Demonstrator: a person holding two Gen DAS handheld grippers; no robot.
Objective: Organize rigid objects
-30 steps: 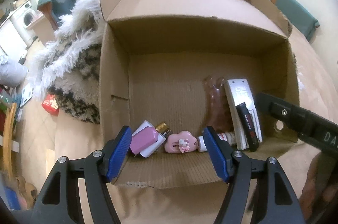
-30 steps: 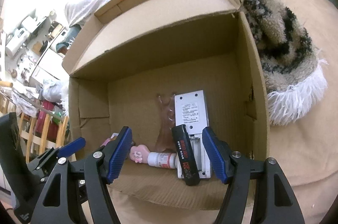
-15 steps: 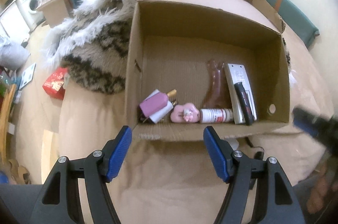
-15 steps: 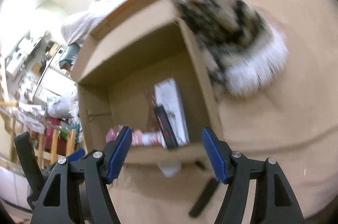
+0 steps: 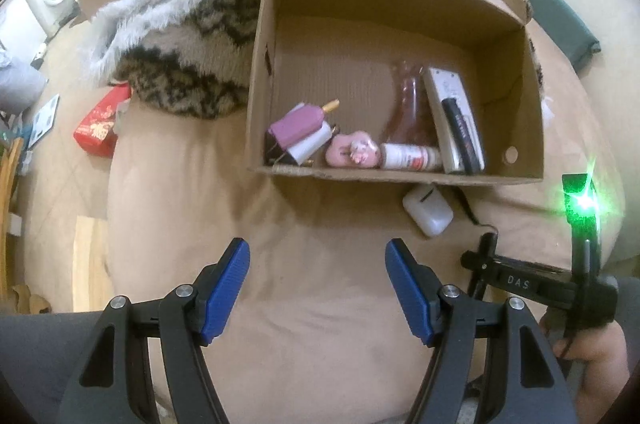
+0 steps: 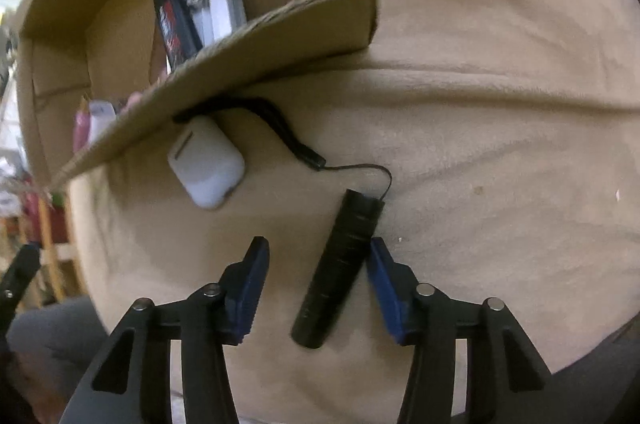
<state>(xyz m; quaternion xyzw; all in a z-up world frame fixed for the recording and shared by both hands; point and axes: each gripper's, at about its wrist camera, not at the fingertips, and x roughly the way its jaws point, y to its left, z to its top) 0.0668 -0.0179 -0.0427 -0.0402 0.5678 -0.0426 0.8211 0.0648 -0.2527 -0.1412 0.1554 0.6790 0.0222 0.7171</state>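
A: Closing now, the right gripper point(image 6: 316, 264). Jaws narrowing around the black stick-shaped device point(image 6: 338, 270), which lies on the tan bedcover point(image 6: 500, 151). One blue pad already touches its right flank; the other pad is apart from it on the left, so no pinch yet.

B: Device sits slantwise between the jaws, off toward the right pad. My judgement: the closing will push it sideways unless the gripper shifts to centre it first.

A: Agreed. Also the thin cord point(image 6: 360, 169) at its far end runs to a black strap point(image 6: 280, 127) that goes under the cardboard box point(image 6: 280, 35). A lift may snag there. Raise slowly, and watch the cord.

B: The white earbud case point(image 6: 206, 163) lies just beside the box wall, near the strap. It could be dragged along.

A: Left gripper point(image 5: 318, 290): jaws spread, nothing between them, over bare bedcover in front of the box. It looks free to steady the box.

B: Inside the box: a remote, a pink toy, a small bottle along the near wall. Room remains toward the back.
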